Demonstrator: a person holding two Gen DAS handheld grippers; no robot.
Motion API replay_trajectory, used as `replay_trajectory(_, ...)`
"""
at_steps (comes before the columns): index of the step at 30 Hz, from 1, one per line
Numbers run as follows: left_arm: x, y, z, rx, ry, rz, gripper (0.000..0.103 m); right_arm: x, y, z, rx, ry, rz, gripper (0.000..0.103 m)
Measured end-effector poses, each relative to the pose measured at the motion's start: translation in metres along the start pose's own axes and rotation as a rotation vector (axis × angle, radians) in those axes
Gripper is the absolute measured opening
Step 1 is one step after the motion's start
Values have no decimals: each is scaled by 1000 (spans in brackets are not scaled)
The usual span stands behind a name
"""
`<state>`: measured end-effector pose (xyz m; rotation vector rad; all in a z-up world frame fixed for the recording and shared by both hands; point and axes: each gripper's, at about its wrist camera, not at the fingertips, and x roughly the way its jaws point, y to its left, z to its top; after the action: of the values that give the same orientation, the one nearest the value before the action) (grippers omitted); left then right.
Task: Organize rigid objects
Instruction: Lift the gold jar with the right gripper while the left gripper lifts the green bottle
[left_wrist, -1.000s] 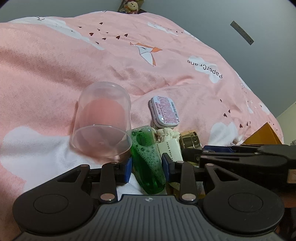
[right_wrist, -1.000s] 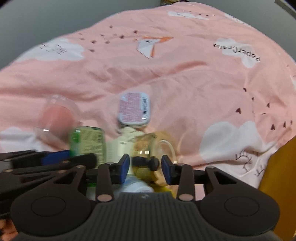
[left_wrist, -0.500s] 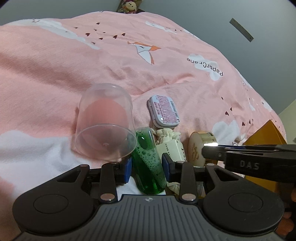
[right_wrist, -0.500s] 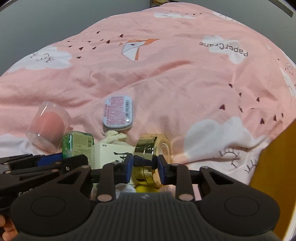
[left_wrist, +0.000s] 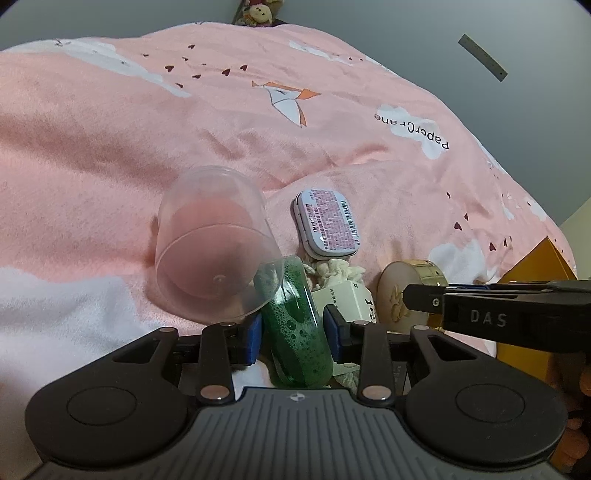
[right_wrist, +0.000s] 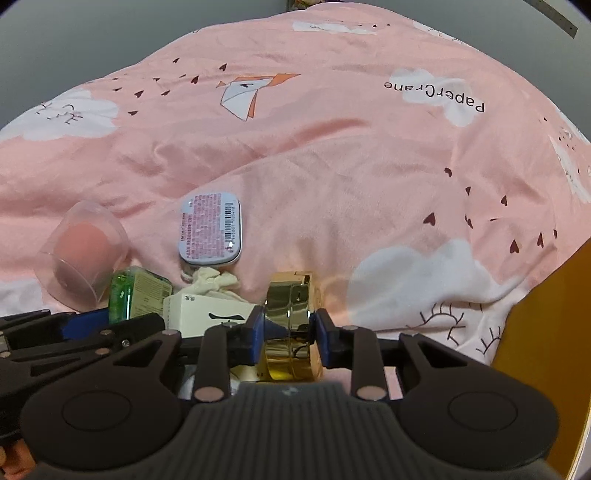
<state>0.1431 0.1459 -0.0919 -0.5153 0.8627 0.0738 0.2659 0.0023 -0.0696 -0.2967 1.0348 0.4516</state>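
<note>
My left gripper is shut on a green bottle of foamy liquid, held lengthwise between the blue pads. My right gripper is shut on a round gold compact, held on edge; it also shows in the left wrist view. A clear plastic cup lies on its side against the bottle. A white mint tin lies just beyond. A white box and a white cloth scrap sit between the two held objects.
Everything rests on a pink bedspread with cloud and crane prints. An orange box stands at the right edge, close to my right gripper. A grey wall is behind the bed.
My right gripper has closed on the gold compact and stood it on edge. The left gripper holds the green bottle as before, and the clear cup now leans closer to it.
</note>
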Motion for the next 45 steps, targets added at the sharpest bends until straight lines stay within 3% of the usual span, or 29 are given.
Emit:
replay_trajectory(11,-36,-27,-9,102,-115,32,34,-56,3,-21,-30,-151,13,26)
replay_trajectory(22,-84,-55,-2,142,-232,1,32,-117,-17,-44,-3,-238,49,26)
replay_trajectory(32,-119,-104,2,192,-271,-162,32,-180,-44,-64,39,-351,38,26)
replay_trajectory(45,-105,-199,0,326,-176,-406,33,-228,-119,-95,159,-359,-110,27)
